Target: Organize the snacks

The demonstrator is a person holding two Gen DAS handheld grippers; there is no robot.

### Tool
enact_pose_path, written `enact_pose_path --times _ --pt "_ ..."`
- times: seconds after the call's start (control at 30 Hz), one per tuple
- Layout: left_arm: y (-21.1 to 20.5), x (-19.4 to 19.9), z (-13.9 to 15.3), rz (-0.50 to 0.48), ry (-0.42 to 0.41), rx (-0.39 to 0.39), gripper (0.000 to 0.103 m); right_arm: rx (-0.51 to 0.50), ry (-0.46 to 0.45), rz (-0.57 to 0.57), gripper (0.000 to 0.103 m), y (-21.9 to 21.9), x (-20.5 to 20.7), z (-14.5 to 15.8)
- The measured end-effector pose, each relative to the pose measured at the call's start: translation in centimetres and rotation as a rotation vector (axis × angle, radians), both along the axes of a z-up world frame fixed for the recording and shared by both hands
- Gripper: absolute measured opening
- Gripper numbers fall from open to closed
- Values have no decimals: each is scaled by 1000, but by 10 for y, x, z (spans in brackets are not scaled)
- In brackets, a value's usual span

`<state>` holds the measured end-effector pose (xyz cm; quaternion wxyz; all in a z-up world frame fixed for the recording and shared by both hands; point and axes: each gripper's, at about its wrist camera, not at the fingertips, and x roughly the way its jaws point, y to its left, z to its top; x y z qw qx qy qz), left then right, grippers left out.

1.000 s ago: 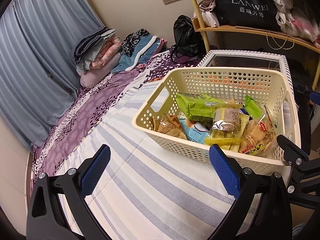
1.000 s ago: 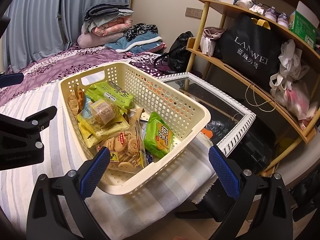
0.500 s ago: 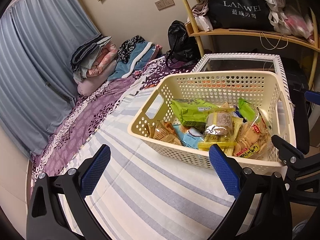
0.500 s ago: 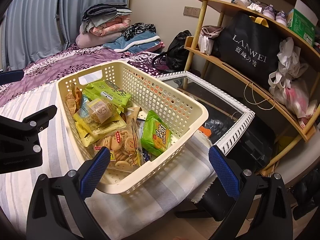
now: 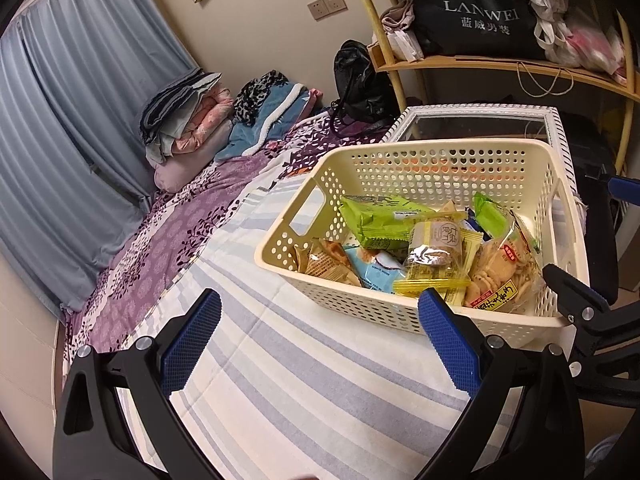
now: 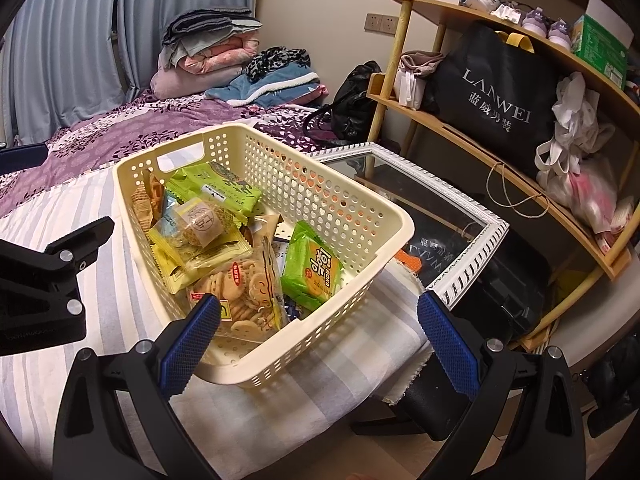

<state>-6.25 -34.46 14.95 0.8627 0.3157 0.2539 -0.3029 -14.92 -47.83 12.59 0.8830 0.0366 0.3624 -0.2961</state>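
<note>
On the striped cloth, the basket of snacks sits before my two claws, both released, empty.

Cream perforated basket holds jumbled snack packets on striped cloth.

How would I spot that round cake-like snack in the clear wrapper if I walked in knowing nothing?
Find the cream perforated basket sitting on the striped sheet at the bed's edge. Inside, on top of the pile, lies the round pastry in a clear wrapper, resting over yellow packets. Unlike the flat green packs and the bag of small biscuits nearby, it is a single round cake with a printed paper disc.
</note>
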Motion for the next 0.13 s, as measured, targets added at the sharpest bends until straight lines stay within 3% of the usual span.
enact_pose_path --times 0.13 --pt "12 6 1 35 13 -13 100 3 -8 10 98 5 1 3"
